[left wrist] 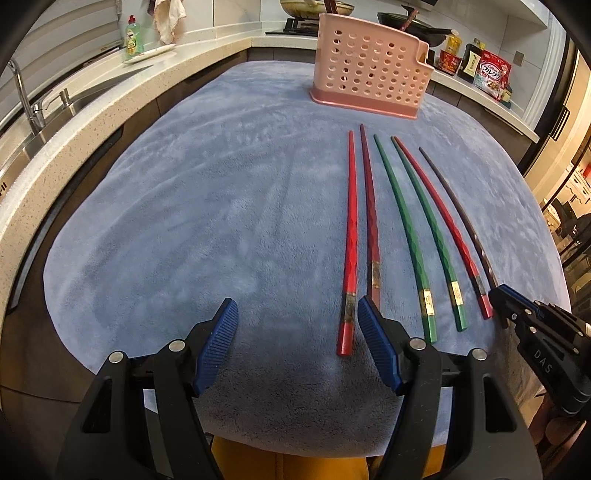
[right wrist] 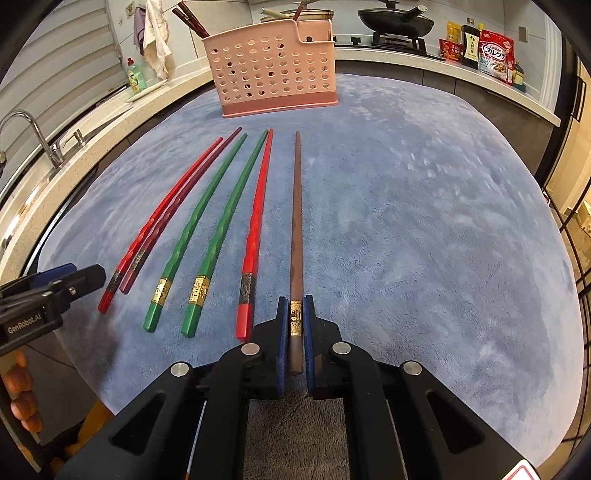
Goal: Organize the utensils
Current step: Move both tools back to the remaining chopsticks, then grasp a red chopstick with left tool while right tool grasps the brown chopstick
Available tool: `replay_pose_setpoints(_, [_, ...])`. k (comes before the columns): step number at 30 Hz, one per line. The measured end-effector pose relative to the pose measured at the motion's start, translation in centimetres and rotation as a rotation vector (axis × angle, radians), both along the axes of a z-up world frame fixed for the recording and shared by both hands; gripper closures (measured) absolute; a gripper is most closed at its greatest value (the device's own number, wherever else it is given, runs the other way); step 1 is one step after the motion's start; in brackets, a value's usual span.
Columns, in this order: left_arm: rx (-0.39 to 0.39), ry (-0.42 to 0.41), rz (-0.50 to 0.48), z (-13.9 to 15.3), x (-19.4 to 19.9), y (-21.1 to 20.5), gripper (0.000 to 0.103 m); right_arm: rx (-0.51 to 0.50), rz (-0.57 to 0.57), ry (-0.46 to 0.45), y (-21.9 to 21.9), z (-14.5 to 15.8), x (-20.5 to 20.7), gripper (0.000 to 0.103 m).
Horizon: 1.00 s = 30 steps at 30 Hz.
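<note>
Six chopsticks lie side by side on a blue cloth (left wrist: pixel 184 184). My right gripper (right wrist: pixel 295 301) is shut on the near end of the brown chopstick (right wrist: pixel 296 221), the rightmost one, pads pressing at its gold band. Left of it lie a red chopstick (right wrist: pixel 258 210), two green ones (right wrist: pixel 229 218), then a dark red (right wrist: pixel 177 206) and a red one (right wrist: pixel 162 218). My left gripper (left wrist: pixel 297 306) is open low over the cloth, its right finger tip beside the dark red chopstick (left wrist: pixel 370 214). A pink perforated holder (right wrist: pixel 273 74) stands at the far side, with dark chopsticks (right wrist: pixel 188 18) sticking out of it.
A stone counter with a sink and tap (left wrist: pixel 29 103) curves along the left. A dish soap bottle (left wrist: pixel 132 37) and plate sit on it. Pans on a stove (right wrist: pixel 395 18) and food packets (right wrist: pixel 491 55) line the back right counter.
</note>
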<state>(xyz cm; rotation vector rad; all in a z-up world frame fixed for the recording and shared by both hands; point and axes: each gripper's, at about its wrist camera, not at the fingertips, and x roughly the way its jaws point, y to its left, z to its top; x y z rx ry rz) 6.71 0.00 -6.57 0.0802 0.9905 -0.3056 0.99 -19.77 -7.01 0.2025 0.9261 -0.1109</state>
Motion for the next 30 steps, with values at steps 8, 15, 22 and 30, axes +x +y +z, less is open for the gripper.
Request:
replay_pose_setpoints(8, [0.027,0.011,-0.006,-0.9,0.0,-0.4,0.039,-0.001,0.001,-0.002,0.0,-0.1,-0.2,0.096])
replay_pose_setpoints(15, [0.053,0.006,-0.008,-1.0,0.1,-0.5,0.047,-0.001,0.002,-0.003,0.1,-0.1,-0.2,0.096])
replay_pose_setpoints(22, [0.037,0.007,0.013,-0.8,0.5,0.2,0.079,-0.002,0.004,-0.005,0.1,-0.1,-0.2,0.096])
replay_pose_setpoints(30, [0.014,0.021,-0.004,-0.6,0.9,0.5,0.092,-0.015,0.016,-0.007,0.0,0.2,-0.3,0.096])
